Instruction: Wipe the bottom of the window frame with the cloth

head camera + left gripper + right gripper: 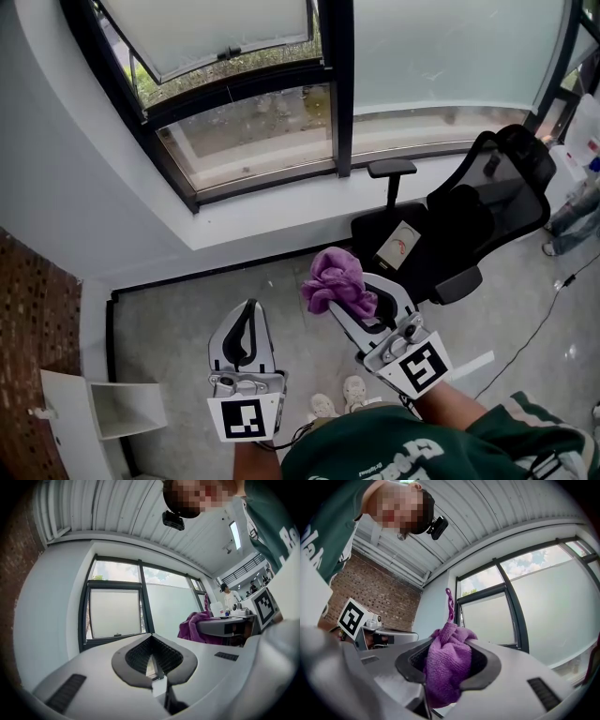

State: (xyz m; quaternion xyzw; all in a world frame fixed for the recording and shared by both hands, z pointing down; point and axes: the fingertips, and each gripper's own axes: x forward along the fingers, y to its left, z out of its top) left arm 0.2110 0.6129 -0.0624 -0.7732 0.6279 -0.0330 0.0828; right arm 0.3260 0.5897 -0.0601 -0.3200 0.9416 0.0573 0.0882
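Observation:
A purple cloth is bunched in my right gripper, whose jaws are shut on it; in the right gripper view the cloth fills the gap between the jaws. My left gripper is held beside it, jaws shut with nothing between them. The cloth also shows at the right of the left gripper view. The black window frame runs above a white sill, well ahead of both grippers. Its left pane is tilted open.
A black office chair stands to the right, near the right gripper. A brick wall and a white open box are at the left. A person stands far off by a table.

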